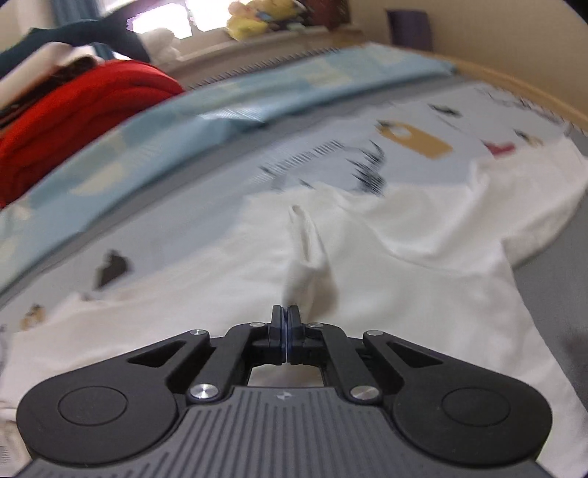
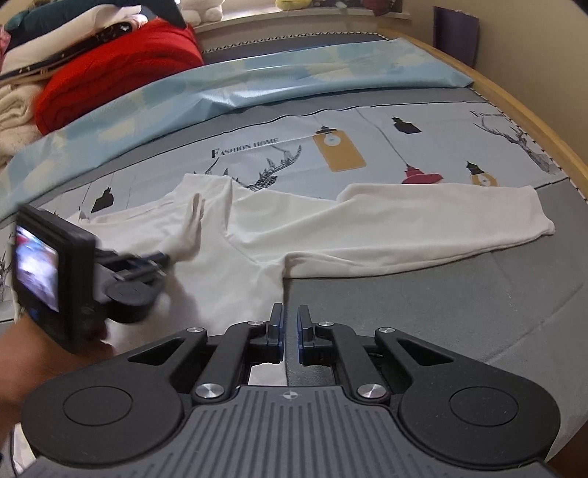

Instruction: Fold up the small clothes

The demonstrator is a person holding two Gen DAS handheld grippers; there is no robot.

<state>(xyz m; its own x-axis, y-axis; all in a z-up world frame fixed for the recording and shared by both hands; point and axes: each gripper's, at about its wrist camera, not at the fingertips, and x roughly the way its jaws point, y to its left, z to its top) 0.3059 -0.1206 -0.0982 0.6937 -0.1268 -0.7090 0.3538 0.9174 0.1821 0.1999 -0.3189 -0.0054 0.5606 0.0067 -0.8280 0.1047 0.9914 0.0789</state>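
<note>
A white long-sleeved top (image 2: 257,235) lies spread on the bed, one sleeve (image 2: 441,220) stretched to the right. My left gripper (image 1: 286,312) is shut on a pinched ridge of the white top (image 1: 308,253), lifting a fold near its middle; it also shows in the right wrist view (image 2: 161,263) at the left, blurred. My right gripper (image 2: 290,312) is slightly open and empty, hovering at the top's lower edge below the armpit, with grey sheet to its right.
A printed pale blue sheet (image 2: 367,121) lies under the top, with a folded blue cover (image 2: 257,84) behind it. A red garment (image 2: 117,81) and stacked clothes (image 2: 73,25) lie at the back left. The wooden bed edge (image 2: 533,121) curves along the right.
</note>
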